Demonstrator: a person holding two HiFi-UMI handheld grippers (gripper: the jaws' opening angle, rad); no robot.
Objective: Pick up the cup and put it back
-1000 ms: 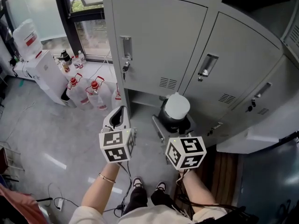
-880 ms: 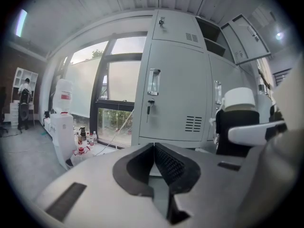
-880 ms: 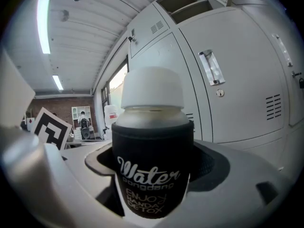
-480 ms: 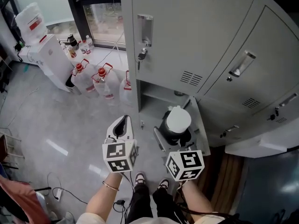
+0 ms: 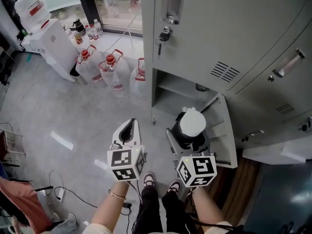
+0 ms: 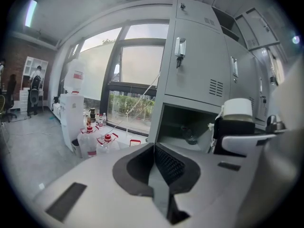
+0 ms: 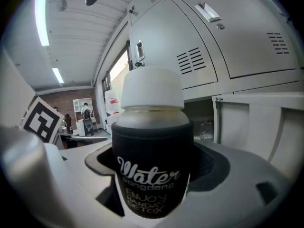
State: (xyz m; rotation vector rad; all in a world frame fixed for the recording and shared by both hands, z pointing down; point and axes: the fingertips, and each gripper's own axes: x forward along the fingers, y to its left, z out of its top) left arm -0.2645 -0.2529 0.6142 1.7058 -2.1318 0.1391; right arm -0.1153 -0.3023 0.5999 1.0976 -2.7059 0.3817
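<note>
– Between the fingers of the right gripper (image 5: 188, 141) stands the cup (image 7: 152, 141), correct? Black sleeve, white lid, upright.

– Yes, the 2 fingers pinch the sleeve low down, 1 on each side. The left gripper (image 6: 159, 175) holds nothing, its fingers pressed together, off to the left of the cup.

– What lies ahead of the right fingertips?

– The open locker compartment (image 5: 178, 89), with its door (image 5: 225, 135) swung out just right of the held cup. I judge the cup goes back in there.

– So what could go wrong?

– 3 things, I think. The sleeve looks soft, so the cup may slide down through the fingers if the squeeze eases. The door stands close beside the right fingers, and a sideways swing could knock the cup against it. And a small clear item (image 5: 201, 87), too small to identify, rests deep inside, beyond the fingertips. Pushing too far might hit it.

– And the lid?

– It rises above the fingers. Carried high, it could catch the compartment's top edge.
</note>
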